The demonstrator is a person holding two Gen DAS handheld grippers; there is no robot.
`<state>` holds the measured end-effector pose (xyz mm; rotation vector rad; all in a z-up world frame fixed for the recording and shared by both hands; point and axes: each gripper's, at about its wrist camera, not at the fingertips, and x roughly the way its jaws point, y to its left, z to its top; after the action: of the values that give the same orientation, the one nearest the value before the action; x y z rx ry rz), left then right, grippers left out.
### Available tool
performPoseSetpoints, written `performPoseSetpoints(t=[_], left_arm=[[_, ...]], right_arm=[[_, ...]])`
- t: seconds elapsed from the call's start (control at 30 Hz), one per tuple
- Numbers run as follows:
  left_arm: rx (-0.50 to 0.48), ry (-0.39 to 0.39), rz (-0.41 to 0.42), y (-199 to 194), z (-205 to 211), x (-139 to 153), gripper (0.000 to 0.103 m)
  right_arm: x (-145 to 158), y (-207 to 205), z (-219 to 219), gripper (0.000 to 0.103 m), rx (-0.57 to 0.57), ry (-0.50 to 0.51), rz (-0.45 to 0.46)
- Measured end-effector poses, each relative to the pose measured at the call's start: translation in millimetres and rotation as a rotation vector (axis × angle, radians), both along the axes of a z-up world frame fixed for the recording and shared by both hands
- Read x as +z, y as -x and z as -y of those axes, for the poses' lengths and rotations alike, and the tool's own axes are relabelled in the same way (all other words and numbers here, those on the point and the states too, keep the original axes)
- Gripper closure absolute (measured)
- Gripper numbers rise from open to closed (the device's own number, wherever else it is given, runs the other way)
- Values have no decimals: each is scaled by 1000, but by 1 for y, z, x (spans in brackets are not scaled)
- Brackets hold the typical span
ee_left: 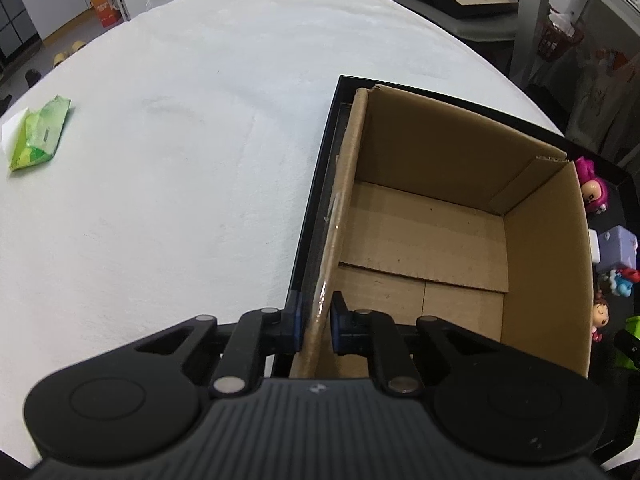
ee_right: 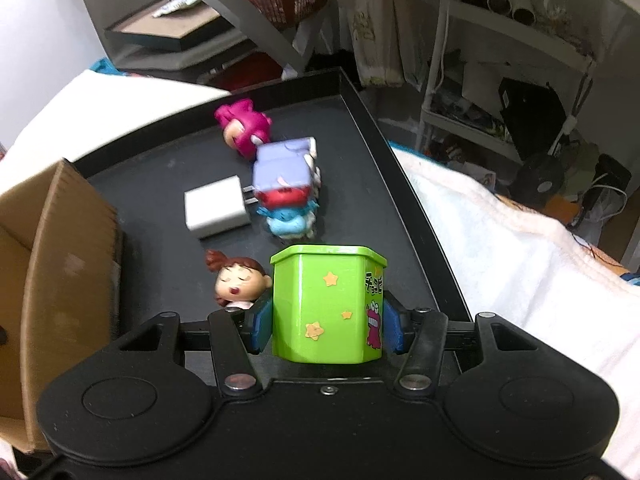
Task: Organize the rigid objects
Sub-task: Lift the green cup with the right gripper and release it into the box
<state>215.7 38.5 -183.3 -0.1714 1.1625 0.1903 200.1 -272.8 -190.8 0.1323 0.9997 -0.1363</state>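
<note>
right claw clamped on green box above black tray
left claw pinches the cardboard box wall.

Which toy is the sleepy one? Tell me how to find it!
Look at the black tray, beside the cardboard box. Nearest the right gripper, just left of the green container it holds, lies a small doll. It alone has brown hair, closed eyes and an open mouth.
</note>
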Motion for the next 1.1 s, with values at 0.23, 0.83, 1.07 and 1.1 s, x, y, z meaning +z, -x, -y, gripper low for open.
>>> performPoseSetpoints(t=[0.23, 0.83, 1.07, 1.1], left_arm=[[30, 48, 2, 0, -7, -3, 90], [4, 192, 48, 5, -38, -9, 88], [6, 244, 48, 4, -47, -12, 87], [-1, 247, 48, 4, -48, -12, 87]], right_arm=[[26, 5, -12, 51, 3, -9, 40], [84, -3, -79, 51, 88, 48, 149], [98, -8, -110, 51, 135, 76, 176], [99, -8, -115, 51, 142, 79, 179]])
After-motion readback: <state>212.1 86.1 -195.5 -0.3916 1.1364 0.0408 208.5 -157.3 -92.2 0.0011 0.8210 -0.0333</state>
